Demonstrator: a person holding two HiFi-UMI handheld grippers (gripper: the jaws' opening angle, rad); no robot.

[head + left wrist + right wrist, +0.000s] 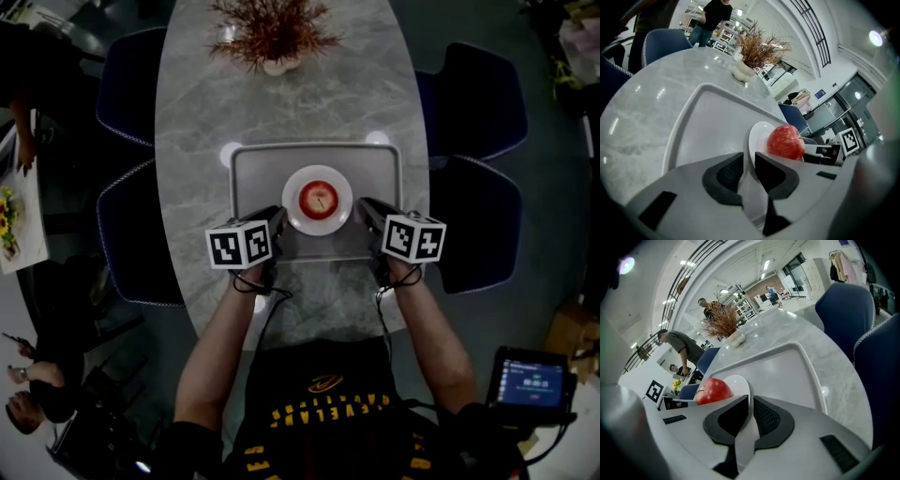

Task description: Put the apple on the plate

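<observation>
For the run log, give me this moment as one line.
apple: on plate; plate: on tray; left gripper: shut on plate rim; right gripper: shut on plate rim

Claw (750,401) pinching plate (735,382) rim, apple (712,391) on plate

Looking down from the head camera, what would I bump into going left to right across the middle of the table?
Left blue chair → left tool → apple on its plate → right tool → right blue chair.
</observation>
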